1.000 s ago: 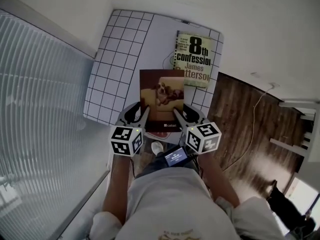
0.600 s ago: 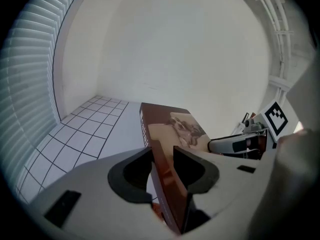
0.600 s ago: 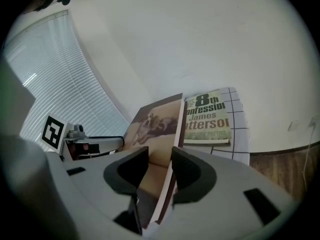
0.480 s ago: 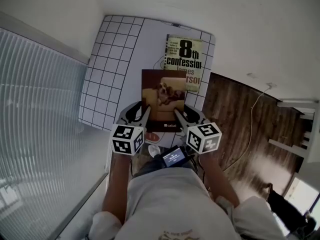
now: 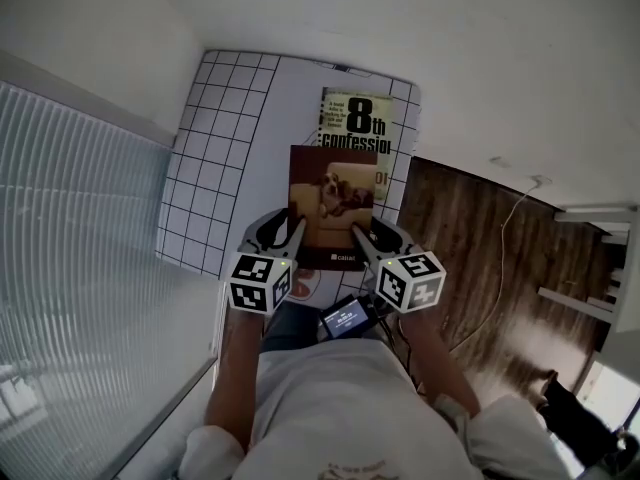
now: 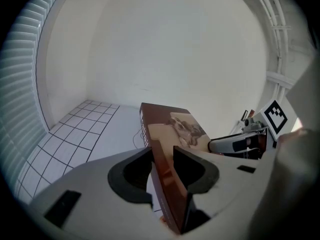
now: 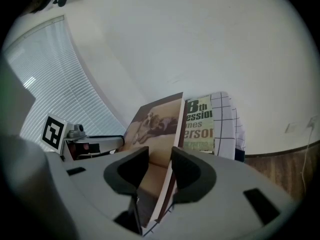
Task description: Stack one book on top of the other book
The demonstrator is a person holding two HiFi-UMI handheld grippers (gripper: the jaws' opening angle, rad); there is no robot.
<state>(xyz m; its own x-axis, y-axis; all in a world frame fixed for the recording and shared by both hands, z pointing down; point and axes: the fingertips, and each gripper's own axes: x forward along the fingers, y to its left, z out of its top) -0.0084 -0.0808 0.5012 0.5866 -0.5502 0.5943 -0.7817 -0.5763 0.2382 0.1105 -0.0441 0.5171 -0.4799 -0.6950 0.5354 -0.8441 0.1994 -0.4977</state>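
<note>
- The left gripper (image 6: pixel 162 159) is clamped on the dog book (image 5: pixel 332 193), on its left edge near the 7 o'clock corner.
- The right gripper (image 7: pixel 160 160) is clamped on the same book, on its right edge near the 5 o'clock corner.
- Each one bites only a thin strip of the edge. If one squeeze gets weak, I think the book can slip out on that side.
- Both grips sit at the near end. The far end at 12 o'clock sticks out with nothing under it, so it may droop or tip down.
- If one gripper goes faster than the other, the book can twist and pop free.
- The dog book looks lifted off the table (image 5: pixel 230 138). In the head view it covers the near part of the green book (image 5: pixel 357 123), which lies flat at 12 o'clock from it.
- If the grippers let go now, the dog book sits on only the near part of the green book. It may tilt and slide off toward 6 o'clock.
- If it drops from too high, it can bump and land crooked.
- If its far edge comes in too low, it can hit the green book and push it.
- The green book lies close to the table's 3 o'clock edge, and the floor (image 5: pixel 470 238) is past that edge. A hard push could send it over.
</note>
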